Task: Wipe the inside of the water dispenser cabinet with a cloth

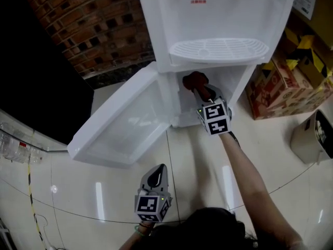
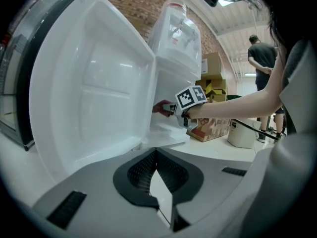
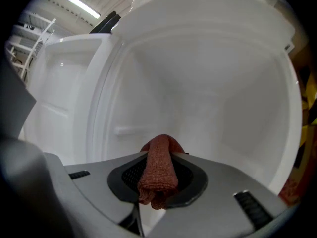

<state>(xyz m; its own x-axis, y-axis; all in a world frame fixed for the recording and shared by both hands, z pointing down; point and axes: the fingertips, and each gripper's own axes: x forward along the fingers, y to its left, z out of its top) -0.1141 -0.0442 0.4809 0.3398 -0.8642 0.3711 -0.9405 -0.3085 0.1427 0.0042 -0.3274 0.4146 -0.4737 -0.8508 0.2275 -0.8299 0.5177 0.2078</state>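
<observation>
Status from my end: the cabinet [image 3: 213, 83] at the bottom of the water dispenser [image 1: 218, 14] is wide open. Its door [image 1: 122, 126] is swung out to my left, with the moulded inner side facing the head cam.

The only things inside the cabinet are the nose of my right gripper [image 1: 203, 94] and the cloth [image 3: 158, 172]. It's a reddish-brown knit rag, folded into a thick wad and clamped tight between the jaws. One bunched end pokes out past the tips and the other hangs down behind them. In the head view it sits just inside the mouth, up near the top left corner of the opening. The walls in there are plain white with a small ridge on one side. I can't tell if the rag is actually touching a wall.

My left gripper [image 1: 154, 178] is low and close to me over the glossy floor tiles [image 1: 93, 191], well apart from the dispenser. It points toward the door, jaws pressed together on nothing.

Cardboard boxes [image 1: 281, 87] are stacked just right of the dispenser, with a white bin [image 1: 312, 137] near them. No idea what's in either one.
</observation>
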